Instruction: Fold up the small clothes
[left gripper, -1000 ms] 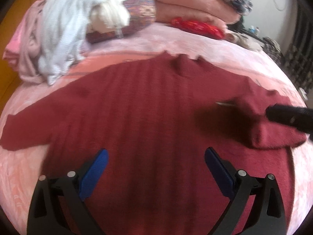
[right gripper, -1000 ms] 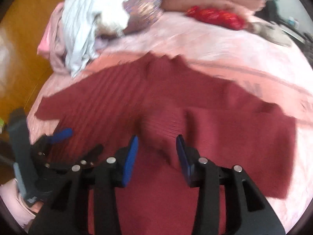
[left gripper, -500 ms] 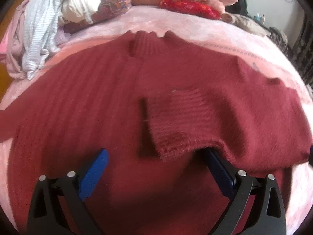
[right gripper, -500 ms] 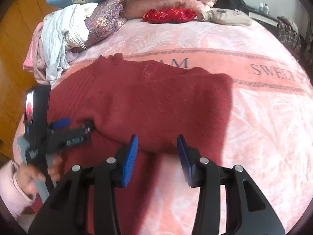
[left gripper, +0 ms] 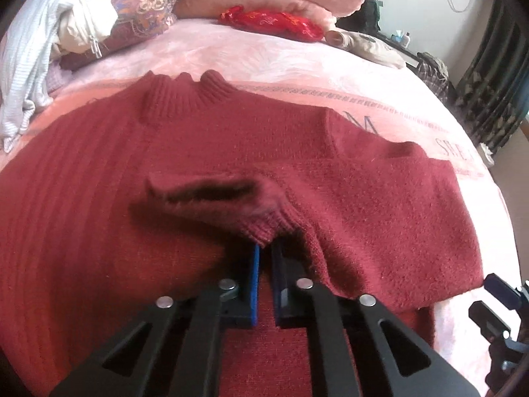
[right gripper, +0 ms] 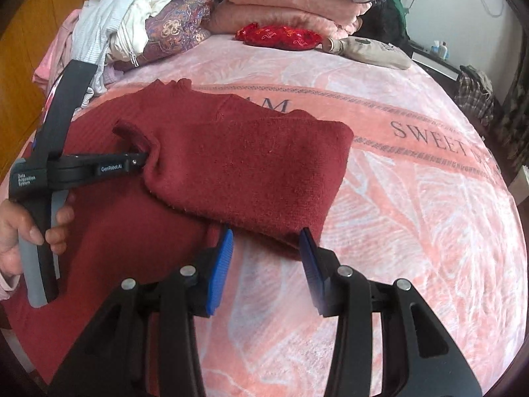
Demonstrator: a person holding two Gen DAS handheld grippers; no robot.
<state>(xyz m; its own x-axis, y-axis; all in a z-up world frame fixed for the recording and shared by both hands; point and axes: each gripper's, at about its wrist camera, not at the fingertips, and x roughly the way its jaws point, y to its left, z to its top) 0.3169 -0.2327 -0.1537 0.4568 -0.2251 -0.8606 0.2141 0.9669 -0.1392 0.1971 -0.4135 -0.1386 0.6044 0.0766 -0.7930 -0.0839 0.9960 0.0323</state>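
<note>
Left wrist view, left gripper (left gripper: 264, 258): we are seeing its jaws nearly closed, pinching the ribbed cuff (left gripper: 269, 226) of the folded-in sleeve.
Left wrist view, sweater (left gripper: 82, 198): we are seeing the dark red knit lying spread on the pink bed blanket (left gripper: 281, 56) ahead of the jaws, collar at the far side.
Right wrist view, right gripper (right gripper: 266, 264): we are seeing its jaws standing apart, holding nothing, just in front of the folded sleeve's near edge (right gripper: 251, 178).
Right wrist view, person's hand (right gripper: 20, 228): we are seeing it gripping the left tool's handle, left of the jaws.
Right wrist view, clothes pile (right gripper: 112, 29): lying far beyond the jaws.
</note>
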